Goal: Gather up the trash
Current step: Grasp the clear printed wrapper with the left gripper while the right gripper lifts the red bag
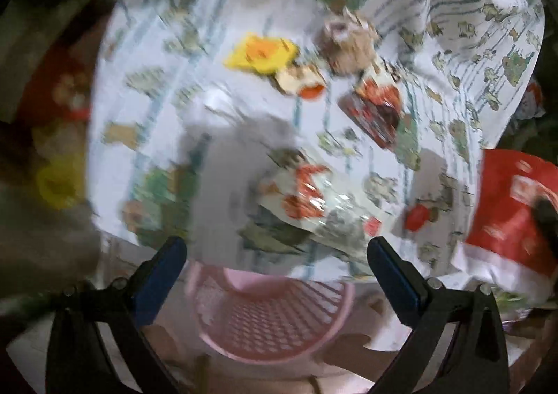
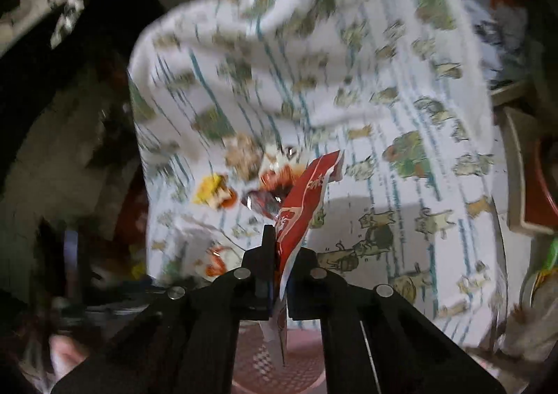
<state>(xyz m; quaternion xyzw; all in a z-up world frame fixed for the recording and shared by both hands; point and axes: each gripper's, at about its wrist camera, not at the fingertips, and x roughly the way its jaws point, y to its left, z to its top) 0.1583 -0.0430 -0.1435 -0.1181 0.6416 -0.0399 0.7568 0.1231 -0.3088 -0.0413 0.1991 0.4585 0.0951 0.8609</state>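
Several pieces of trash lie on a white printed cloth: a yellow wrapper, a crumpled brown wrapper, a red and dark foil packet and a clear wrapper with red print. My left gripper hangs open just above the clear wrapper, holding nothing. My right gripper is shut on a red and white wrapper, lifted off the cloth. That same red wrapper shows at the right edge of the left wrist view. A pink mesh basket sits below the cloth's near edge.
The cloth is rumpled and rises in folds at the back. Dark clutter and red and yellow objects sit off the cloth's left side. Boxes and containers crowd its right side. Part of the pink basket lies under my right gripper.
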